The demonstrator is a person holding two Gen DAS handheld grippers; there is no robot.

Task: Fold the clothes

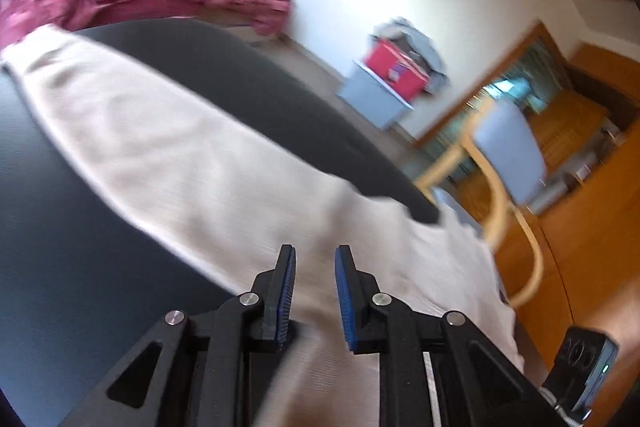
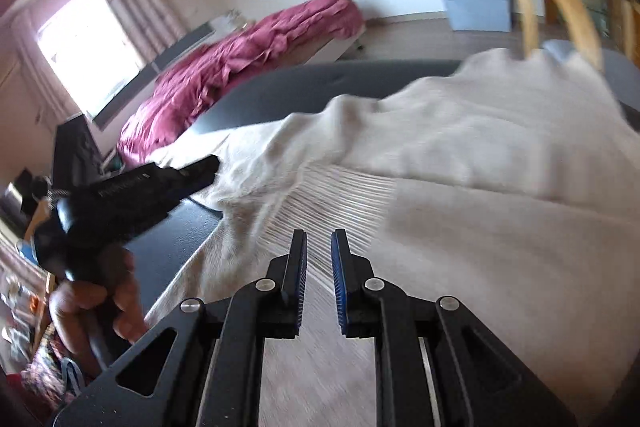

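A cream knitted garment lies spread across a dark desk, one part hanging over the desk's edge by a wooden chair. The left hand-held gripper hovers over the cloth, blue pads parted, nothing between them. The right hand-held gripper is likewise released above a ribbed band, narrowly parted. A crumpled maroon blanket lies on a bed behind.
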